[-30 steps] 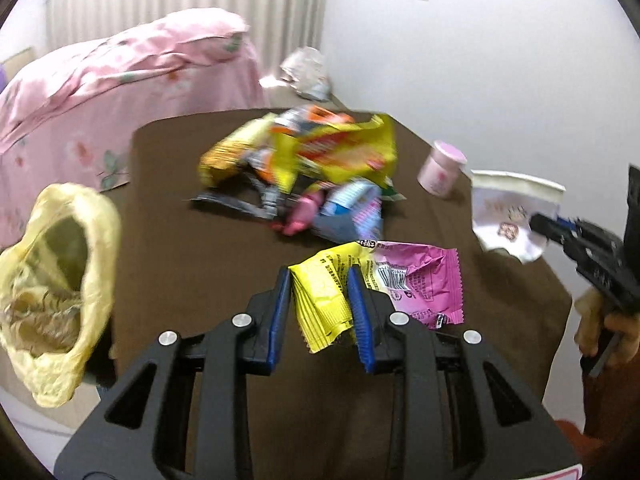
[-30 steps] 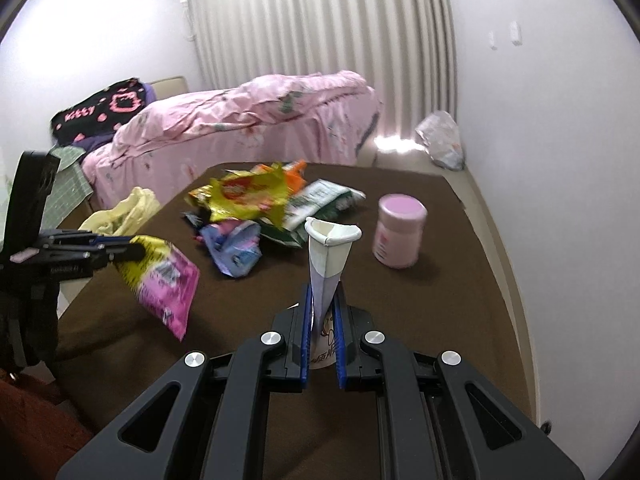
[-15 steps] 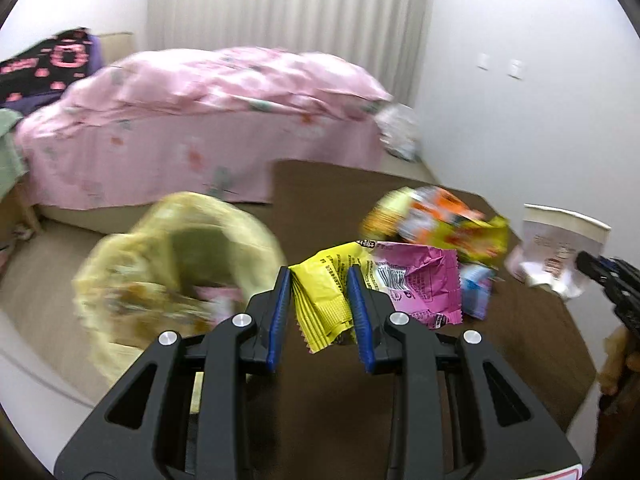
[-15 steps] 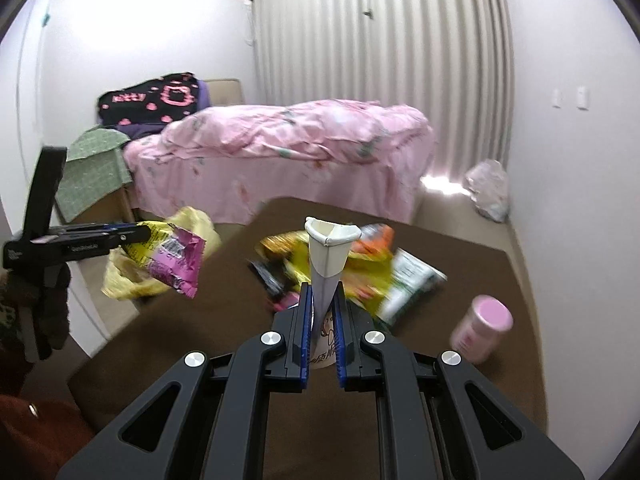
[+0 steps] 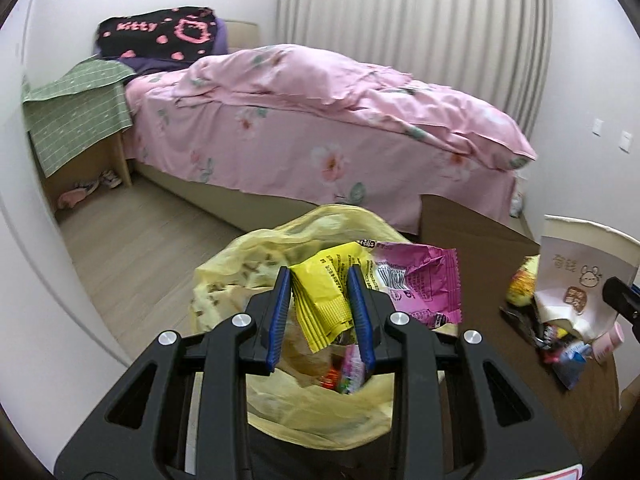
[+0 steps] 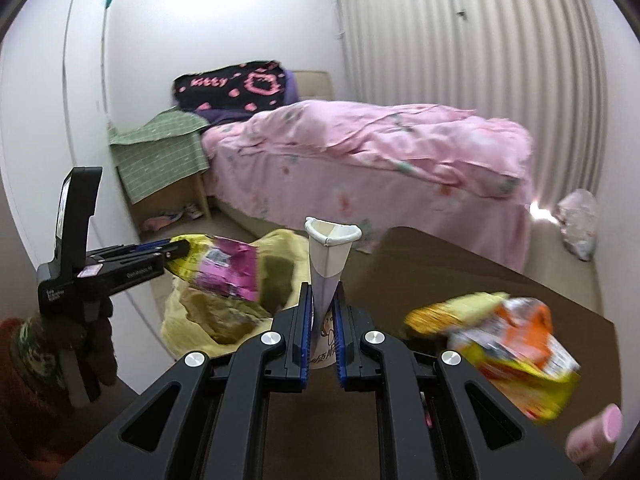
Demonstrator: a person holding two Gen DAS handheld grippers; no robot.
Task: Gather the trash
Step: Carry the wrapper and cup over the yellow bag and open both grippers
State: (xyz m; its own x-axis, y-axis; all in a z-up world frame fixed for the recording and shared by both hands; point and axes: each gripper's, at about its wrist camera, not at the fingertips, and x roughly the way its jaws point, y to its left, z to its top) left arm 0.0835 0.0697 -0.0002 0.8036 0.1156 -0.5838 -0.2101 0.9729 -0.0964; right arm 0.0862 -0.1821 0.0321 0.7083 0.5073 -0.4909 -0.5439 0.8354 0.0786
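While the left tool (image 5: 322,316) pinches a crinkled foil wrapper (image 5: 412,284) above the yellow plastic bag (image 5: 320,404), the right tool (image 6: 322,330) clamps a flattened paper cup (image 6: 330,256).

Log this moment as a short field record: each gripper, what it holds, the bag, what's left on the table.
left gripper: shut on wrapper, over bag
right gripper: shut on paper cup, squashed flat
bag: yellow, open, trash inside, beside the table
table: brown; snack packets, pink jar

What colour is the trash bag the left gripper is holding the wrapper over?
Pale yellow trash bag, seen best in the left wrist view.
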